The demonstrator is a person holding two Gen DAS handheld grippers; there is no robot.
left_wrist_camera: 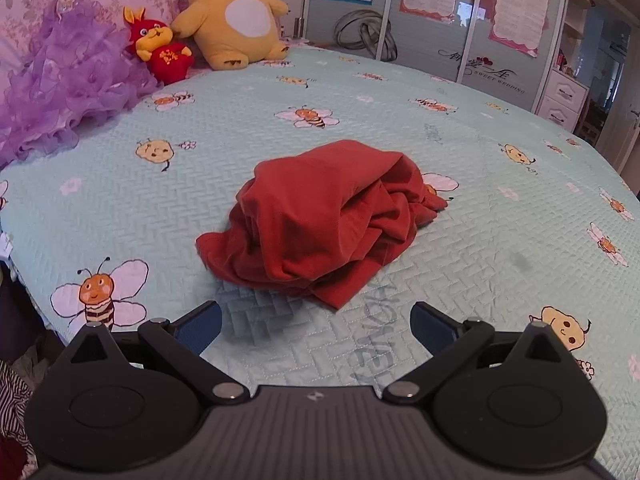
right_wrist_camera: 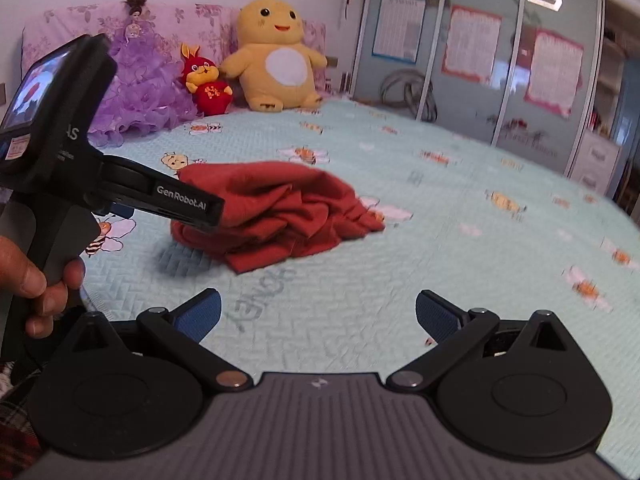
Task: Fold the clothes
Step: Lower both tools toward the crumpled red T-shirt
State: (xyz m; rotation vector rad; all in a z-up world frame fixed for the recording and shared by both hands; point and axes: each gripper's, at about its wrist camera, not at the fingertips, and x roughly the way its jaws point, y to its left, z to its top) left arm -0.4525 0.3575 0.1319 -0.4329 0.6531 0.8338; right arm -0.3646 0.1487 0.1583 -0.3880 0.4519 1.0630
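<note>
A crumpled red garment [left_wrist_camera: 324, 220] lies in a heap in the middle of the bed, also seen in the right wrist view as the red garment [right_wrist_camera: 280, 212]. My left gripper [left_wrist_camera: 316, 326] hovers just short of its near edge, open, with nothing between the blue pads. My right gripper [right_wrist_camera: 318, 314] is open too, farther back from the heap and to its right, holding nothing. In the right wrist view the left gripper's body [right_wrist_camera: 120, 188] shows from the side at the left, held by a hand [right_wrist_camera: 44, 284], its tip in front of the garment's left end.
The bed has a pale green quilt [left_wrist_camera: 460, 200] printed with bees. At the headboard sit a purple ruffled doll dress [left_wrist_camera: 68, 80], a small red plush [left_wrist_camera: 160, 48] and a big yellow plush [left_wrist_camera: 236, 12]. Wardrobe doors [left_wrist_camera: 440, 20] and drawers [left_wrist_camera: 564, 96] stand beyond the far side.
</note>
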